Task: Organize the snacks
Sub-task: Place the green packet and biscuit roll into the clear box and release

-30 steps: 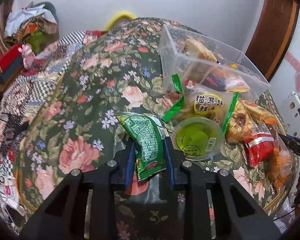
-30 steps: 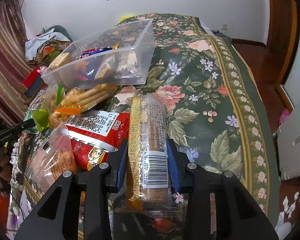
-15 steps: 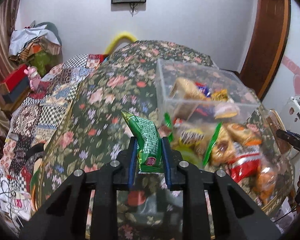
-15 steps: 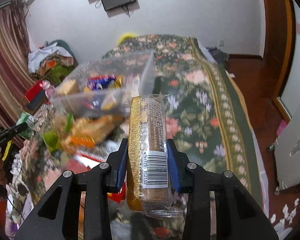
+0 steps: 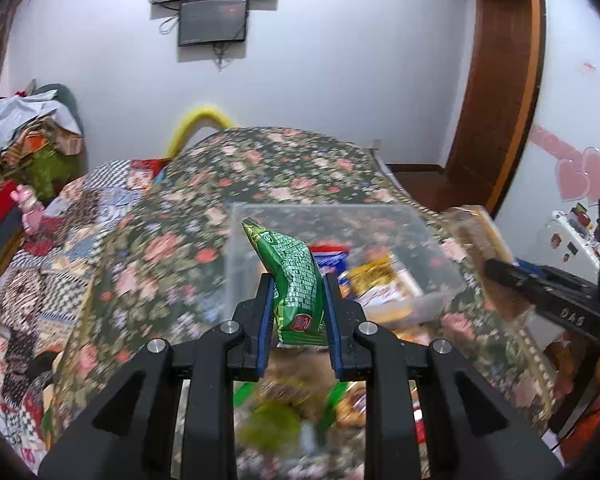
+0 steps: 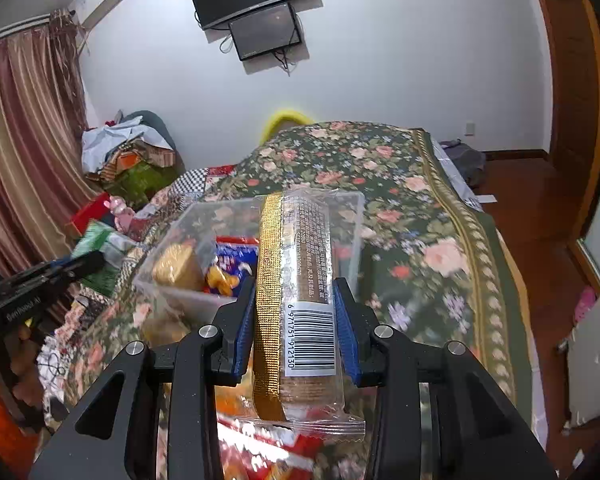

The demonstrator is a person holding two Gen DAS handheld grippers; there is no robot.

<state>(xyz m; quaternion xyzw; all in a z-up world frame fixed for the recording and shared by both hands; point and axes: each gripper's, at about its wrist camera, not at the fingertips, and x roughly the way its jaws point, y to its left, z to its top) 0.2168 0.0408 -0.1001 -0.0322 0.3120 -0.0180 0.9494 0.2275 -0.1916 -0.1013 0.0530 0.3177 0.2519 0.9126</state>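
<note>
My left gripper (image 5: pixel 296 286) is shut on a green snack packet (image 5: pixel 294 280) and holds it in the air in front of the clear plastic bin (image 5: pixel 284 216). My right gripper (image 6: pixel 294 288) is shut on a long clear biscuit pack (image 6: pixel 300 280) with a gold strip and barcode, raised before the same bin (image 6: pixel 180 224). The bin holds several snacks. The right gripper shows at the right edge of the left wrist view (image 5: pixel 548 292). The left gripper with its green packet shows at the left in the right wrist view (image 6: pixel 40 276).
Loose snack packets (image 5: pixel 300 408) lie blurred on the floral cloth (image 5: pixel 172 248) below both grippers. A patchwork cover (image 5: pixel 40 272) lies left. Piled clothes (image 6: pixel 128 152) sit by the curtain. A wooden door frame (image 5: pixel 496 92) stands right.
Both grippers have lifted their packets off the table and risen, moving forward toward the clear bin, which now sits lower and closer in both views.
</note>
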